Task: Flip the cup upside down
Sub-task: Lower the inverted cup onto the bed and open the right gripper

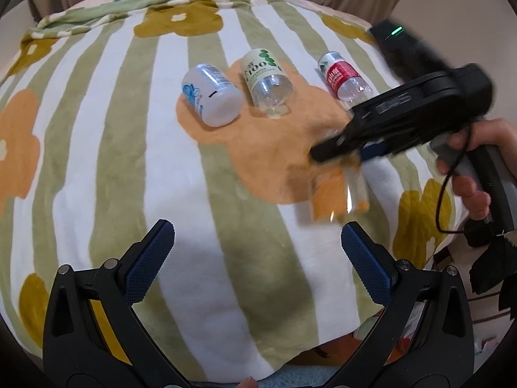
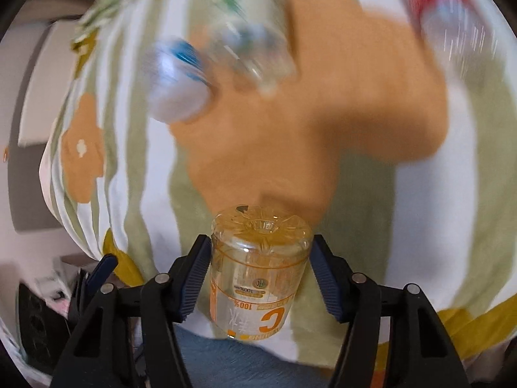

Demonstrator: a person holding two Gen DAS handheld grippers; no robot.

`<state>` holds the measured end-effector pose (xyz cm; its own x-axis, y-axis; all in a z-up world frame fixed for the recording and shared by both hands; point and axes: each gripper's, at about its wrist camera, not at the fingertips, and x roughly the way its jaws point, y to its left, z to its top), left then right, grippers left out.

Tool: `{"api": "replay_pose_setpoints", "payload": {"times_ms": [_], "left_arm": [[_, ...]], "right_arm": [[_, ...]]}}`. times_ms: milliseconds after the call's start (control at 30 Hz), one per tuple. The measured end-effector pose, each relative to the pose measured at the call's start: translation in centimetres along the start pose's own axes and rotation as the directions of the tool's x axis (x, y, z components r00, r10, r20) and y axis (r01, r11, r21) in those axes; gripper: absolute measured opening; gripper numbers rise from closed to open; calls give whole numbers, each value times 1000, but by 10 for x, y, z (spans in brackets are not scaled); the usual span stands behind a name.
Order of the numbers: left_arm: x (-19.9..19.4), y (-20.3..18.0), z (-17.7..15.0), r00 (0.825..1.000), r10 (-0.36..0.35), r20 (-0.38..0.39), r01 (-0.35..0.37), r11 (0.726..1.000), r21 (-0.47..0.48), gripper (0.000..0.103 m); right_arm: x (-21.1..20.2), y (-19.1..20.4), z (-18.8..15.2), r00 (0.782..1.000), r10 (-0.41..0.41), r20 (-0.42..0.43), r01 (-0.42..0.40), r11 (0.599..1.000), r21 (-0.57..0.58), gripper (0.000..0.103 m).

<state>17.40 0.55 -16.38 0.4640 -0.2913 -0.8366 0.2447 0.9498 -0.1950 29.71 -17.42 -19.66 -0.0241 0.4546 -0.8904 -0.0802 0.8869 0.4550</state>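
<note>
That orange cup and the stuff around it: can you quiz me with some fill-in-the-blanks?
1. The right tool grips the ___-labelled cup.
2. The cup's base points ___ from the camera.
3. The left tool holds ___.
4. ___ bottles lie on the blanket.

Answers: orange; away; nothing; three

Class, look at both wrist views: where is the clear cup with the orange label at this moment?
The clear cup sits between the right gripper fingers, low in the right wrist view, base toward the camera, above the striped blanket.

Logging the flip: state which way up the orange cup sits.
Upside down: the cup, gripped by the right gripper, shows its moulded base on top and inverted label print.
</note>
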Motion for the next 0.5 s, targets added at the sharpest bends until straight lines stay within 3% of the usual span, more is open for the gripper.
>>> {"api": "replay_pose_setpoints", "payload": {"times_ms": [67,133,200,267,367,500], "left_arm": [[-3,7,-4,1000,-4,14,4,1000,-23,103],[-6,17,-6,1000,-7,26,9,998,-69,103],[-9,27,-9,999,-13,41,18,993,-117,103],[-11,34,-11,999,10,46,-3,989,-148,103],[-13,43,-14,998,48,41,-40,985,-169,103],[-15,49,-16,998,56,40,-48,983,-178,103]], "right_arm": [[-20,13,-5,994,-2,112,9,998,-69,58],[-42,25,-18,961,14,278,29,988,-152,58],[-52,37,-36,893,10,450,107,966,-234,58],[-47,41,-52,827,7,562,173,948,-266,58],[-23,47,-63,767,-27,641,266,923,-279,58],[7,57,-65,737,-78,672,365,882,-299,58]]}}
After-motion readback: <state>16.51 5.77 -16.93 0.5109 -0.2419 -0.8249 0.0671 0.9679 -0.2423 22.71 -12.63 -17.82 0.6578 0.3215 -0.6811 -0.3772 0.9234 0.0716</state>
